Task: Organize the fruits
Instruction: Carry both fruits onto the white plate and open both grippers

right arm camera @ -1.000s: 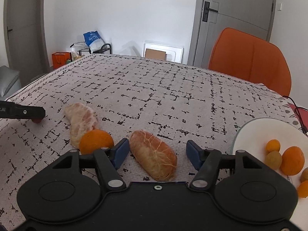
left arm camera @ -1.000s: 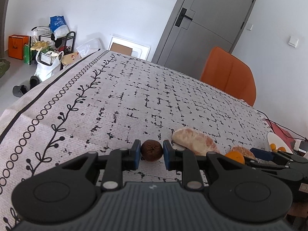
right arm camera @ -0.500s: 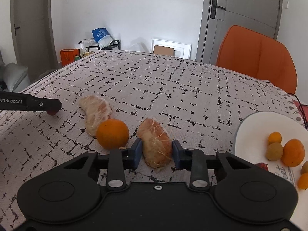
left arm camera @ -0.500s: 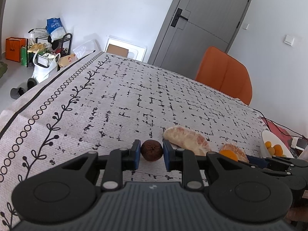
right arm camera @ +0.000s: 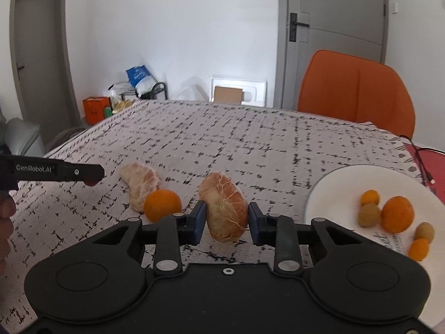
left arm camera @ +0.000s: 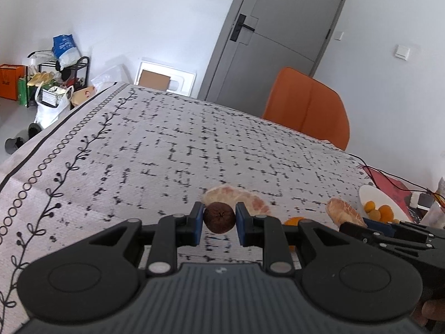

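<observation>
In our right gripper (right arm camera: 226, 220) we hold a peeled citrus segment (right arm camera: 224, 207), pale orange with white pith, both blue pads pressed against its sides and the piece lifted clear of the tablecloth (right arm camera: 222, 144). Just left of it a whole orange (right arm camera: 162, 205) sits on the cloth, touching a second peeled segment (right arm camera: 140, 185) that lies behind it. To our right a white plate (right arm camera: 333, 183) rests near the table edge, carrying several small oranges and a few dull greenish-brown fruits. Our left gripper (left arm camera: 219, 224) is clamped on a small dark brown round fruit (left arm camera: 219, 217), pinched between its blue pads above the cloth. From the left wrist view the second peeled segment shows just behind that brown fruit. An orange chair (right arm camera: 353, 89) stands at the far side of the table, before a grey door (right arm camera: 333, 27).
</observation>
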Tool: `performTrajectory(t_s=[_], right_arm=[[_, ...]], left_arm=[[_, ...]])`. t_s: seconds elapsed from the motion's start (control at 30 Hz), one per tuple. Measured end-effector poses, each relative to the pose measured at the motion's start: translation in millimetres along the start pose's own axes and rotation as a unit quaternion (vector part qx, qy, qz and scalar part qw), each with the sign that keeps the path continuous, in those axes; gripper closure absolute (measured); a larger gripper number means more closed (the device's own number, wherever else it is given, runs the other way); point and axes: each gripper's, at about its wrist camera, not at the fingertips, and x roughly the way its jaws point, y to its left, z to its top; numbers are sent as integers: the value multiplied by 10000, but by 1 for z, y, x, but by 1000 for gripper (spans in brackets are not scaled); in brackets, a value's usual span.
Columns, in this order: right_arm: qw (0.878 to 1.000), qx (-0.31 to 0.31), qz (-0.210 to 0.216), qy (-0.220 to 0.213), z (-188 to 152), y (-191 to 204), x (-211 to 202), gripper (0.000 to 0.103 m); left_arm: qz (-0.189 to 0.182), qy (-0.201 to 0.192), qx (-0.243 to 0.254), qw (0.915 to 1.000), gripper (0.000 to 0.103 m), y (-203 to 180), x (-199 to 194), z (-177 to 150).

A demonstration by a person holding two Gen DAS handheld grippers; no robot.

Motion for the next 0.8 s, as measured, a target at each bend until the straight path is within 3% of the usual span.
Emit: performTrajectory(t_s=[0.8], right_arm=[[9952,689,-562,-401,-27,-66,-52,73]], left_arm=[[-416,62,691,9967,80,-83,9,-5]])
